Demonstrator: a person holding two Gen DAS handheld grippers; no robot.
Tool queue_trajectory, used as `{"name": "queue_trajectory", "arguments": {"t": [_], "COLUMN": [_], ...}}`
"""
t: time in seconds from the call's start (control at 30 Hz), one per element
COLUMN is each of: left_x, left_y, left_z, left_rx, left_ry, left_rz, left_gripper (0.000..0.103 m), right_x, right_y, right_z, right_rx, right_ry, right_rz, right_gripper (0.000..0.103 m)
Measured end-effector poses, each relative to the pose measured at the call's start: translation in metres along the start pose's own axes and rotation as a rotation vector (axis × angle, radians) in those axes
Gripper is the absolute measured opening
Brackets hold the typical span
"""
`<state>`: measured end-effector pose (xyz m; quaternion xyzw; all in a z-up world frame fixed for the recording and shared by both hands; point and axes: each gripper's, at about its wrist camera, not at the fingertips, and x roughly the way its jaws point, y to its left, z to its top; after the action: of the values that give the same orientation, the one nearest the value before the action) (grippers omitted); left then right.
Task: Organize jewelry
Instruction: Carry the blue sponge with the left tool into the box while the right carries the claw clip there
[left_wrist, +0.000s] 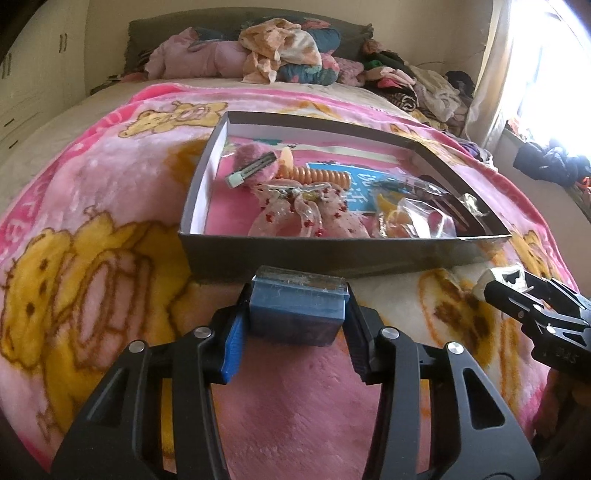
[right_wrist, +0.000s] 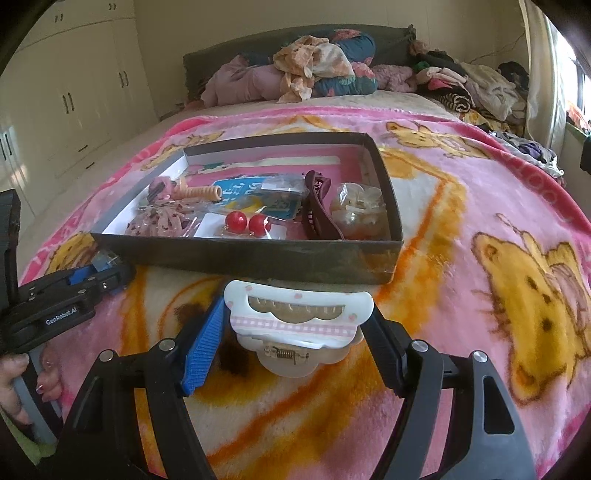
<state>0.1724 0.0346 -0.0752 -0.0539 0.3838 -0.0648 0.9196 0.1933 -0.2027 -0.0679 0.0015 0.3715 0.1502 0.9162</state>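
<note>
My left gripper (left_wrist: 297, 314) is shut on a small blue box (left_wrist: 297, 308) with a clear lid, held just in front of the dark shallow box (left_wrist: 314, 254) on the bed. My right gripper (right_wrist: 297, 317) is shut on a white and pink hair claw clip (right_wrist: 297, 319), also just before the box's near wall (right_wrist: 258, 256). The box holds a pink bow (left_wrist: 303, 218), an orange spiral hair tie (left_wrist: 321, 177), red ball earrings on a card (right_wrist: 247, 223), a maroon claw clip (right_wrist: 319, 206) and bagged items (right_wrist: 356, 212). The right gripper shows in the left wrist view (left_wrist: 491, 286), the left gripper in the right wrist view (right_wrist: 99, 269).
The box lies on a pink and yellow bear blanket (right_wrist: 480, 229) on a bed. Piled clothes (right_wrist: 317, 70) and a headboard lie at the far end. White wardrobes (right_wrist: 74, 92) stand left; a bright window (left_wrist: 546, 74) is right.
</note>
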Motion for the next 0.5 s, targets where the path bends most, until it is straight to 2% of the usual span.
{"name": "queue_trajectory", "arguments": {"t": [0.5], "left_x": [-0.018], "left_y": [-0.017], "left_z": [-0.009], "left_rx": [0.05], "left_ry": [0.001], "left_rz": [-0.055], "left_gripper": [0.037], "right_x": [-0.022], "right_y": [0.001], "right_z": [-0.003], "right_rx": [0.013], "right_ry": [-0.025], "right_rz": [0.023], "right_gripper": [0.07]}}
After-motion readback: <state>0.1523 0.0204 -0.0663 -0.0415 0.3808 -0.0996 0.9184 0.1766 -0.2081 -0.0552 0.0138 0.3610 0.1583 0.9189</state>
